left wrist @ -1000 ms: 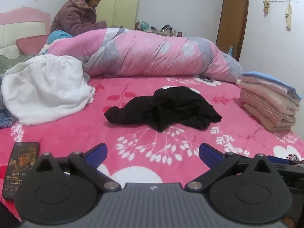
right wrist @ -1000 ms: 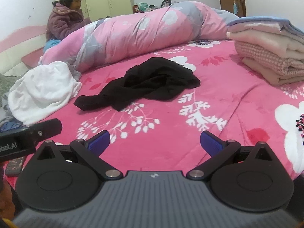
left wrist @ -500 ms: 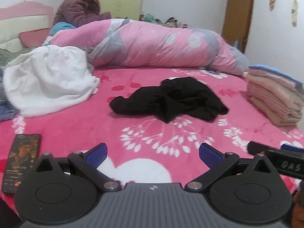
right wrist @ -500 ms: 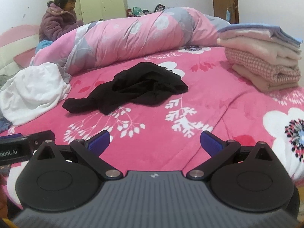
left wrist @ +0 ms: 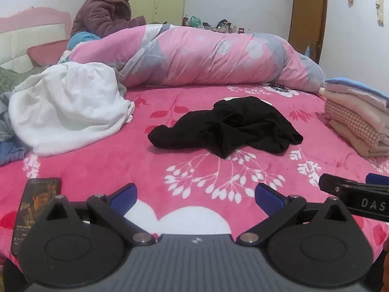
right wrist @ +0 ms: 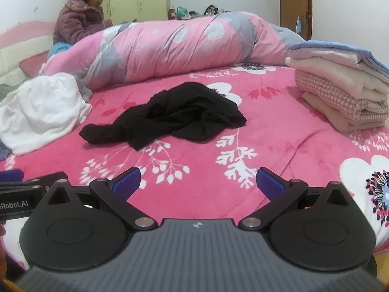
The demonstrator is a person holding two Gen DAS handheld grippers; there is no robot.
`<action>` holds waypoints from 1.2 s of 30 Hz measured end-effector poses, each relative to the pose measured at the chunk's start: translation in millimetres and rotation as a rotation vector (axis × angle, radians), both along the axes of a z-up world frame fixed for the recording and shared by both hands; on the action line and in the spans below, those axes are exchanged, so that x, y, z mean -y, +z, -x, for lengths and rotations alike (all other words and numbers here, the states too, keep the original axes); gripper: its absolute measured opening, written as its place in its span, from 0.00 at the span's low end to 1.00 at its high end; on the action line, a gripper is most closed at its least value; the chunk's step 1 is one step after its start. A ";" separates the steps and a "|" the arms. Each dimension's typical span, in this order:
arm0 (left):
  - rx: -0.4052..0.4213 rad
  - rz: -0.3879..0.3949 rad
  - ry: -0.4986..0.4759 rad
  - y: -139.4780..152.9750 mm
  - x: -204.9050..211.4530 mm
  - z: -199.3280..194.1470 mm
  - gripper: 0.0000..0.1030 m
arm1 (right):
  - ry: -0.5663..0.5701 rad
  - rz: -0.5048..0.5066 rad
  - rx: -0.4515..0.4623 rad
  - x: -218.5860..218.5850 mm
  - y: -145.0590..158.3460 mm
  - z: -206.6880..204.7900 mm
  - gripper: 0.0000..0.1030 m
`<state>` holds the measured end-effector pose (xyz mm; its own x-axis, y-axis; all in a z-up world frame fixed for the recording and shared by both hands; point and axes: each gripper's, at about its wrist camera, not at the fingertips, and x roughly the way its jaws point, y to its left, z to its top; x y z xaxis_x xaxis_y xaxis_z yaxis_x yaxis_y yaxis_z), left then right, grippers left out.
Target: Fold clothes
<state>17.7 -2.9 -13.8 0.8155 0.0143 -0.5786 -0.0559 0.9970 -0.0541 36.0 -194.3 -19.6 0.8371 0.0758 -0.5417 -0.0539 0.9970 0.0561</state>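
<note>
A crumpled black garment (left wrist: 228,126) lies in a heap in the middle of the pink flowered bed (left wrist: 97,160); it also shows in the right wrist view (right wrist: 170,116). My left gripper (left wrist: 195,198) is open and empty, low over the bed's near edge, well short of the garment. My right gripper (right wrist: 198,182) is open and empty too, also short of the garment. The right gripper's body (left wrist: 355,197) shows at the right of the left wrist view.
A white garment pile (left wrist: 68,107) lies at the left. A stack of folded clothes (right wrist: 340,92) sits at the right. A rolled pink quilt (left wrist: 206,56) lies across the back, a seated person (left wrist: 104,12) behind it. A phone (left wrist: 36,206) lies at the near left.
Both grippers have shifted slightly over the near edge of the bed. The right gripper's body has come further into the left wrist view. The garment has not moved.
</note>
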 end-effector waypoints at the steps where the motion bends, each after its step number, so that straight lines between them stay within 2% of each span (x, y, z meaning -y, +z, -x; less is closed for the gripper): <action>1: -0.001 0.001 0.000 -0.4 0.3 -0.4 1.00 | -0.004 0.002 -0.001 -0.2 0.0 -0.1 0.99; 12: -0.031 0.002 0.023 -2.4 -0.3 -2.5 1.00 | -0.031 0.005 -0.019 4.5 0.5 -0.2 0.99; 36: -0.041 -0.020 0.036 -4.1 7.8 -0.4 1.00 | -0.026 -0.009 -0.032 5.0 -2.9 4.8 0.99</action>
<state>18.1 -10.7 -17.9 0.7899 0.0555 -0.6107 -0.0939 0.9951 -0.0310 31.2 -199.3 -22.5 0.8210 0.0595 -0.5678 -0.0262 0.9974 0.0668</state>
